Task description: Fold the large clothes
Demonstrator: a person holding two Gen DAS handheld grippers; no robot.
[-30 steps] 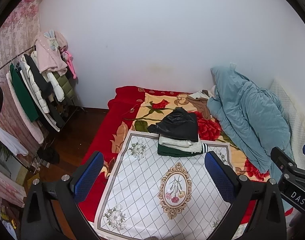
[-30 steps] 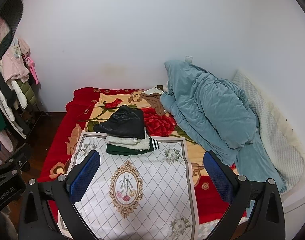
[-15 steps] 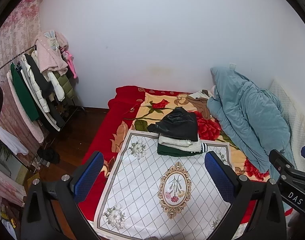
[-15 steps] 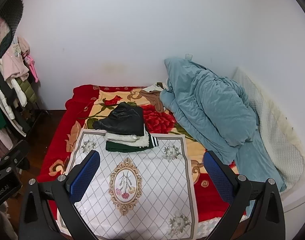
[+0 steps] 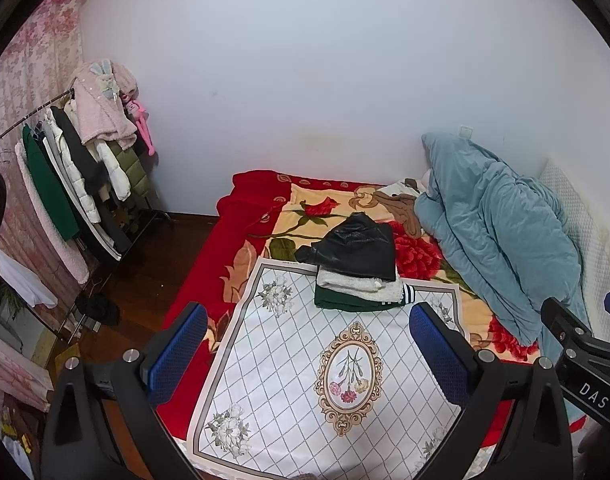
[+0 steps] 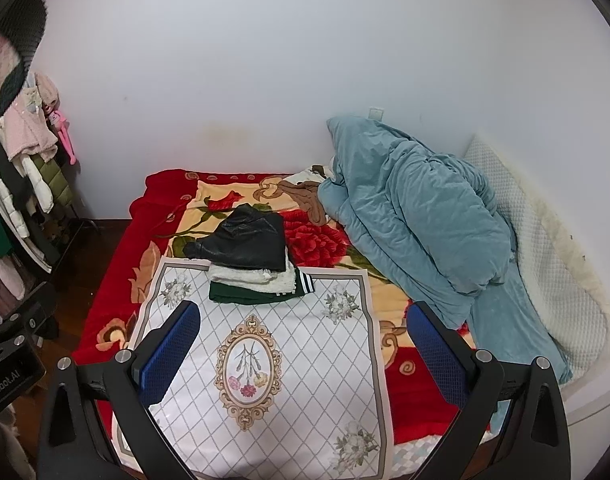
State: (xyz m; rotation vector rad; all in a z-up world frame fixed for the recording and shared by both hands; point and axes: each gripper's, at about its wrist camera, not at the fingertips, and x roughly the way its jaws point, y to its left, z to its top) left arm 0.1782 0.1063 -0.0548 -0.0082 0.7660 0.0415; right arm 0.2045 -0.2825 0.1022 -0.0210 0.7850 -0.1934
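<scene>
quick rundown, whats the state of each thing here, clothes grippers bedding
left gripper: open, empty, held above the mat
right gripper: open, empty
black garment: folded, top of the stack
white garment: folded, middle of the stack
green garment: folded, bottom, on the mat's far edge
white patterned mat: spread flat on the bed
teal duvet: bunched against the wall
hanging clothes: on the rack
</scene>
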